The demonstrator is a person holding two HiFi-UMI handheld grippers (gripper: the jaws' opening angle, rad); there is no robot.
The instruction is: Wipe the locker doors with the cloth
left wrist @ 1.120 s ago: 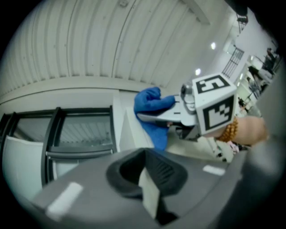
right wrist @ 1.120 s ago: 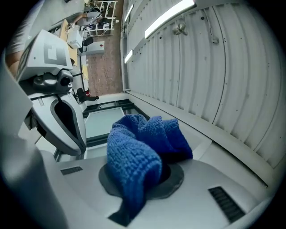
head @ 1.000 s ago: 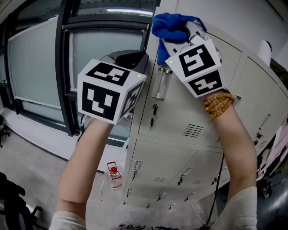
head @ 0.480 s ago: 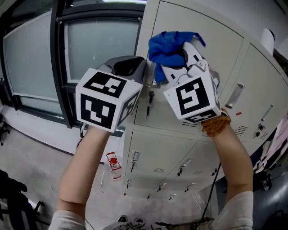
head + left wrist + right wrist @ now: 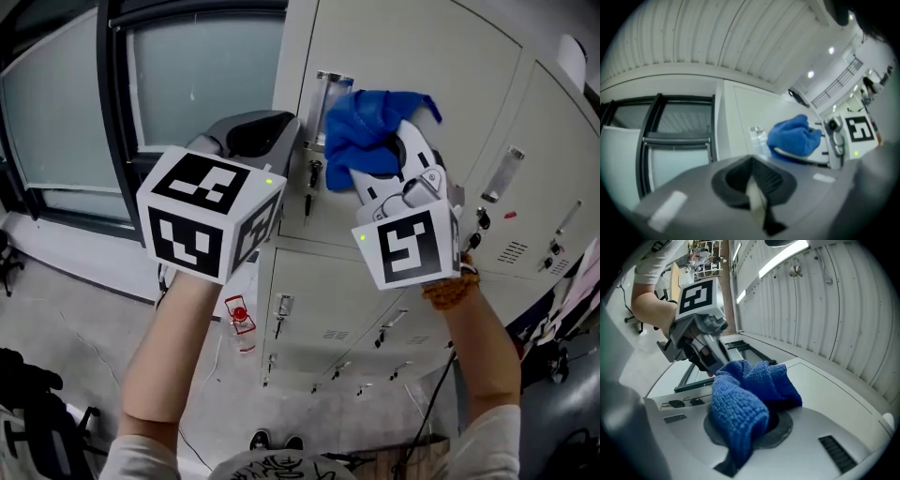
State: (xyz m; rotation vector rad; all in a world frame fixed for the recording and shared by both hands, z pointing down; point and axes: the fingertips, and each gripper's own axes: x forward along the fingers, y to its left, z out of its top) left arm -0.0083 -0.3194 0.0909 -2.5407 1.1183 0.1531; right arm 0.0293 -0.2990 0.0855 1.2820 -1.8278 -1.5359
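My right gripper [image 5: 382, 167] is clamped on the blue cloth [image 5: 363, 131], which bunches out past the jaw tips and hangs over one side. The cloth sits against the lower part of the upper-left locker door [image 5: 422, 56], just right of the clear handle [image 5: 331, 92] and above the key [image 5: 313, 174] in its lock; I cannot tell how firmly it presses. My left gripper [image 5: 255, 137] is just beside the right one, its jaws together with nothing between them, at the lockers' left edge in front of the window [image 5: 197, 75].
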